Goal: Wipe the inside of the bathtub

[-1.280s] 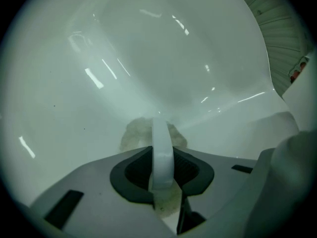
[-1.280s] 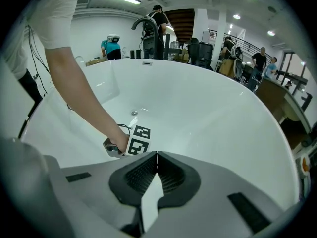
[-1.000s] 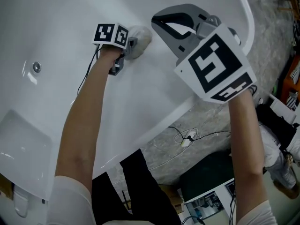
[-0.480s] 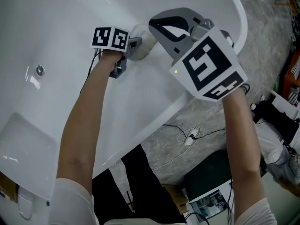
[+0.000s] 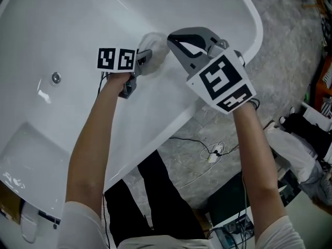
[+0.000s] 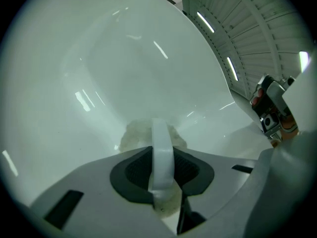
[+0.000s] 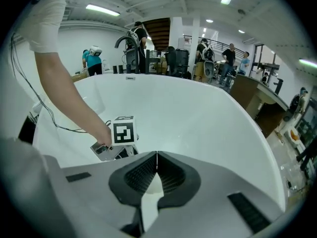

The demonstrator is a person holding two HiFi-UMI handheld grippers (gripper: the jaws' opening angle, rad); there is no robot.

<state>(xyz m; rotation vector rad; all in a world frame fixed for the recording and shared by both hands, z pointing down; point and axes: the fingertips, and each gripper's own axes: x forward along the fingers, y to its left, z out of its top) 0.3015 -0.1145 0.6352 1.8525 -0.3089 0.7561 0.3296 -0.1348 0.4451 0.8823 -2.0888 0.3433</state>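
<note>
The white bathtub (image 5: 78, 19) fills the upper left of the head view. My left gripper (image 5: 144, 53) is shut on a pale wad of cloth (image 5: 154, 44) and holds it against the tub's inner wall. In the left gripper view the cloth (image 6: 133, 133) bulges past the left gripper (image 6: 161, 150), flat on the glossy tub wall (image 6: 124, 68). My right gripper (image 5: 173, 35) hovers just right of the cloth with its jaws shut and nothing in them. From the right gripper (image 7: 157, 155) I look into the tub (image 7: 208, 118) and see the left gripper's marker cube (image 7: 124, 131).
A round metal fitting (image 5: 55, 78) sits in the tub wall at the left. Below the rim (image 5: 257, 25) is a grey stone floor with white cables (image 5: 212, 152) and a dark case (image 5: 228, 201). A tap (image 7: 126, 41) and several people stand beyond the tub's far end.
The left gripper has slid the cloth a little along the tub wall toward the fitting. The right gripper has dropped lower and closer to the cloth, staying shut.
</note>
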